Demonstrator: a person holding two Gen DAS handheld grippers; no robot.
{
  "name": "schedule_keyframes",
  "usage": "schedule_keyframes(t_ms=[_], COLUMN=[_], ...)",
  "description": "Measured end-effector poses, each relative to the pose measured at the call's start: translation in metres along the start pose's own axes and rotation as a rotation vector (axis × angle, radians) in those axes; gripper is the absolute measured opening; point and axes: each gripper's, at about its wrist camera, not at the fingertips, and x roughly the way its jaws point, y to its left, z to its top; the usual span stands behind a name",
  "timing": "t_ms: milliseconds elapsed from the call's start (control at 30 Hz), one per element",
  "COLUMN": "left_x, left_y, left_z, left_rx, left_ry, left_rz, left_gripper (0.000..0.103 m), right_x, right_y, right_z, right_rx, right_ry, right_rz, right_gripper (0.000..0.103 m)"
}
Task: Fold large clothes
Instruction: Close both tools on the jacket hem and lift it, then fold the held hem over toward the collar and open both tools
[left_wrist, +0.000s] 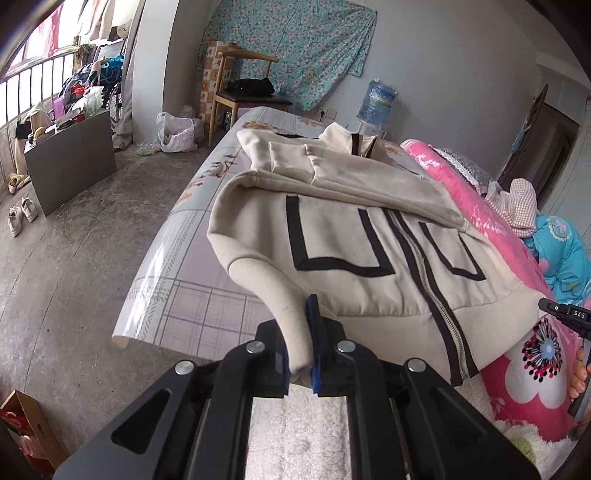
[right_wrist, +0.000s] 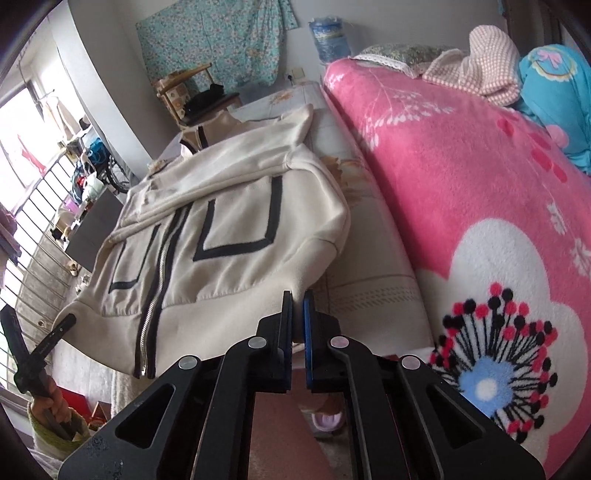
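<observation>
The left gripper (left_wrist: 300, 343) pinches 1 hem corner of the cream jacket (left_wrist: 354, 243); the right gripper (right_wrist: 297, 325) has clamped the other corner; the jacket lies zipped, sleeves folded in, on the bed (left_wrist: 192, 266); next, I judge, both corners must travel together toward the collar.

Left gripper (left_wrist: 300, 350) pinching jacket (left_wrist: 354, 243) hem

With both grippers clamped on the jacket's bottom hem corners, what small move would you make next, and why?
Probably carry both corners up and forward toward the collar. The left gripper and right gripper are each shut on a hem corner of the jacket, whose sleeves are already folded across the chest, so halving the body lengthwise looks like the next fold.
</observation>
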Motion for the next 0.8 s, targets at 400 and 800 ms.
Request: schedule_keyframes(t_ms=[400, 800], left_x=[0.041, 0.086], left_y=[0.026, 0.07], left_z=[0.08, 0.104], left_rx=[-0.171, -0.343], left_ry=[-0.038, -0.035], left_rz=[-0.098, -0.106], left_gripper=[0.007, 0.052], right_x=[0.03, 0.103], right_y=[0.001, -0.03], right_z=[0.081, 0.115], right_rx=[0.09, 0.283], right_ry=[-0.111, -0.078], right_rz=[0.108, 0.138], right_gripper=[0.003, 0.056])
